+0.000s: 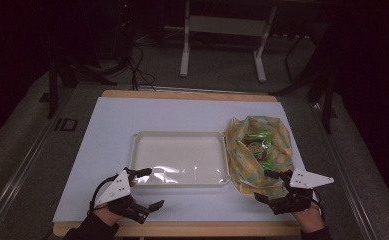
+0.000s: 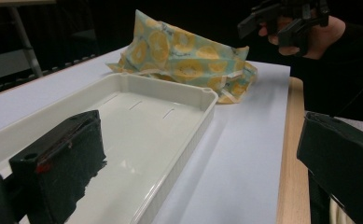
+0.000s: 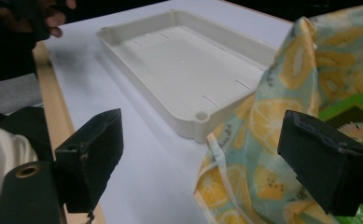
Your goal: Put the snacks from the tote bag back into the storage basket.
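Peeking from the fruit-print bag [image 1: 274,145], green packet [image 1: 258,145], label unreadable

No legible text anywhere; print on the green packet [image 1: 260,147] inside the fruit-patterned bag [image 1: 277,131] too blurred.

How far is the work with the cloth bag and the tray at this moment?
Done: nothing visible yet; the white tray is empty. In hand: the right gripper, jaws open, is at the near edge of the lemon-print bag; the left gripper is open at the tray's near corner. Left: the green packet lies in the bag's open mouth, probably to go into the tray.
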Demonstrator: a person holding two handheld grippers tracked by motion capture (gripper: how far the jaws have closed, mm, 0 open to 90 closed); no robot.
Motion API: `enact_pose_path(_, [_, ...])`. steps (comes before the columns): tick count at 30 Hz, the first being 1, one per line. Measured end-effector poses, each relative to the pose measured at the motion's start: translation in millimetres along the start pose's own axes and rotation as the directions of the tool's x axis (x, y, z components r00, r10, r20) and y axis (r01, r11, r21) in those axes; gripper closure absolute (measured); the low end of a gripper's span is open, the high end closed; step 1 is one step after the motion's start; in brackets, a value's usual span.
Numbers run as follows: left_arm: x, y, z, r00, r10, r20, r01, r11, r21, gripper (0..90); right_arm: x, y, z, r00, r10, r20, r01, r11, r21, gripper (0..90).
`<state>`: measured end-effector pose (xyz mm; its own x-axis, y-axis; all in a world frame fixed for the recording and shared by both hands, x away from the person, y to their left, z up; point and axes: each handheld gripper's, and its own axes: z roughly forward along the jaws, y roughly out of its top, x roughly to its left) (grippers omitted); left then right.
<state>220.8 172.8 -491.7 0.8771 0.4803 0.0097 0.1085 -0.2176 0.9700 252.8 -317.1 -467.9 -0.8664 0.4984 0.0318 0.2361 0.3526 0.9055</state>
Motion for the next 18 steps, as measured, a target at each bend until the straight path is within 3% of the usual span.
enact_pose_path(1, [-0.3,-0.2,-0.9,1.0,0.0,-0.004,0.0,1.0,-0.001,1.1,1.4,0.6,-1.3,0.9996,-0.024,0.013,0.024,1.0,-0.011,14.3])
enact_pose_path(4, [-2.8,-0.6,-3.6,0.9999,-0.002,-0.011,0.002,1.0,-0.005,1.2,4.1,5.1,-4.2,0.9995,-0.031,0.003,0.031,0.999,0.018,13.7])
enact_pose_path(5, [-4.2,-0.7,-4.0,0.9999,0.0,-0.011,0.0,1.0,-0.005,1.1,4.8,5.8,-4.6,0.9998,-0.021,0.003,0.02,0.999,0.03,13.4])
enact_pose_path(6, [-5.9,-0.9,-4.5,0.9999,0.007,-0.008,-0.007,1.0,0.001,1.1,5.3,7.1,-3.5,0.9997,0.008,-0.024,-0.006,0.998,0.06,13.4])
enact_pose_path(11, [-7.7,-2.4,-6.2,1.0,0.003,-0.006,-0.003,0.9999,0.011,1.1,11.9,10.1,2.3,0.999,-0.015,-0.043,0.019,0.994,0.106,13.1])
enact_pose_path(12, [-7.9,-3.3,-8.0,0.9999,0.002,-0.01,-0.002,0.9999,0.014,1.1,14.3,13.3,5.6,0.9989,0.002,-0.046,0.003,0.993,0.121,14.1])
enact_pose_path(16, [-7.6,-3.7,-10.2,0.9999,-0.005,-0.013,0.005,1.0,0.006,1.1,17.6,17.1,7.2,0.9957,0.01,-0.092,0.001,0.993,0.121,14.1])
enact_pose_path(18, [-7.1,-3.6,-10.2,0.9998,-0.01,-0.015,0.01,0.9999,0.002,1.1,20.2,19.6,6.8,0.9958,-0.016,-0.09,0.027,0.993,0.114,14.1])
